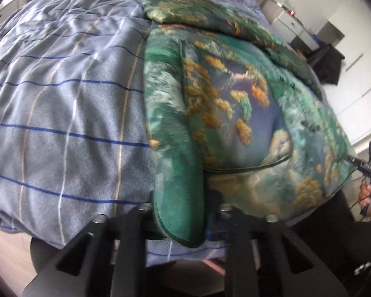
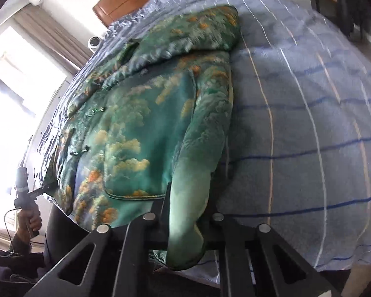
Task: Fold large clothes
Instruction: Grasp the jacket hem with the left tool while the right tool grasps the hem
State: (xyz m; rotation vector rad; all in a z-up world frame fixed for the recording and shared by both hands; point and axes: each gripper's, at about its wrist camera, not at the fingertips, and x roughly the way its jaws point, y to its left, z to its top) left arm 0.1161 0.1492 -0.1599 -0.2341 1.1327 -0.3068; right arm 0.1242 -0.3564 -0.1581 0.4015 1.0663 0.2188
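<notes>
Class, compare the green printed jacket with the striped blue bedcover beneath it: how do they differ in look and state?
The jacket is green with orange and cream cloud-like prints; the bedcover is grey-blue with thin dark blue and pale lines. The jacket is partly folded, sleeves laid over its body; the bedcover lies spread out. The jacket's near corners are pinched by the left gripper and right gripper; the bedcover is not gripped. Both are soft fabric.

A home bedroom: a bed (image 2: 309,123) under a striped blue cover, a wooden headboard (image 2: 126,2) behind it, a curtained window (image 2: 37,57) beside the bed.
</notes>
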